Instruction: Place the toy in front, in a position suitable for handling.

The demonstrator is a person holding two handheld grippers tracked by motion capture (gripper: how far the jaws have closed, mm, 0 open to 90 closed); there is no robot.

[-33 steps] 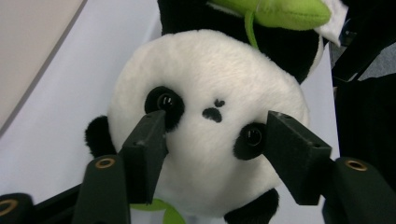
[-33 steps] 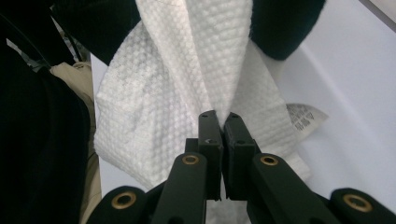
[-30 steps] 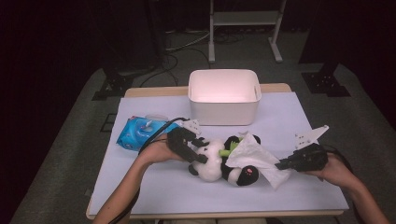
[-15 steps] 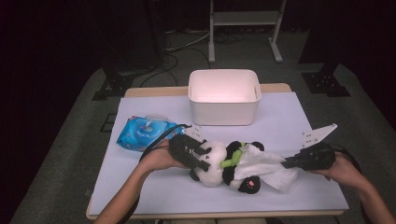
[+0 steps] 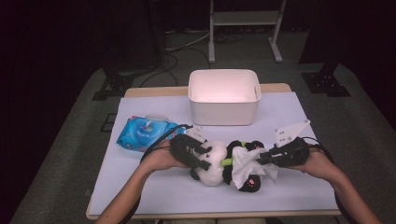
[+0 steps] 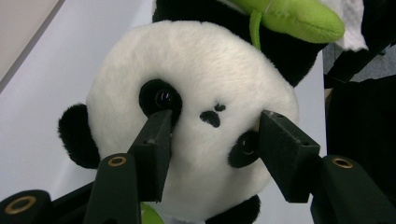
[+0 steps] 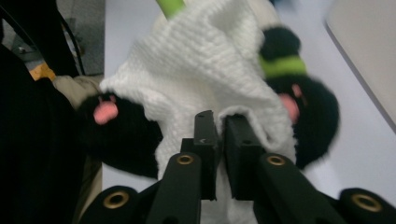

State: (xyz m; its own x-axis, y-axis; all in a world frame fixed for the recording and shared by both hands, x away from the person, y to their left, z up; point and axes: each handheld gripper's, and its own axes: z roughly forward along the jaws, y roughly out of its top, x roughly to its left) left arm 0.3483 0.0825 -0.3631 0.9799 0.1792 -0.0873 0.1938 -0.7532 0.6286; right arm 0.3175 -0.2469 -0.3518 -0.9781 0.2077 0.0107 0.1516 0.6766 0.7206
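Panda: we see the plush panda [image 5: 212, 164] lying on its side on the white table [image 5: 140, 186], near the front edge, head toward our left hand and feet toward our right.

Left gripper: the left gripper [image 5: 201, 157] has its jaws set on either side of the panda's white head; in the left gripper view the left gripper [image 6: 212, 140] shows one jaw pressed by the eye patch on the left and the other against the patch on the right, with the nose between them. The jaws stand about half apart and hold the head.

Wipe: a white wipe [image 5: 245, 163] is draped over the panda's black body and legs.

Right gripper: the right gripper [image 5: 265, 156] comes in from the right, its jaws nearly together on a fold of the wipe; in the right gripper view the right gripper [image 7: 219, 125] shows the cloth bunched between the tips, and the jaws have just been easing apart slightly.

Green piece: a green plush stalk [image 5: 226, 161] sits at the panda's chest, between the two grippers.

Behind: a white bin [image 5: 224, 100] stands behind the panda; a blue wipes pack [image 5: 142, 133] lies to the left.
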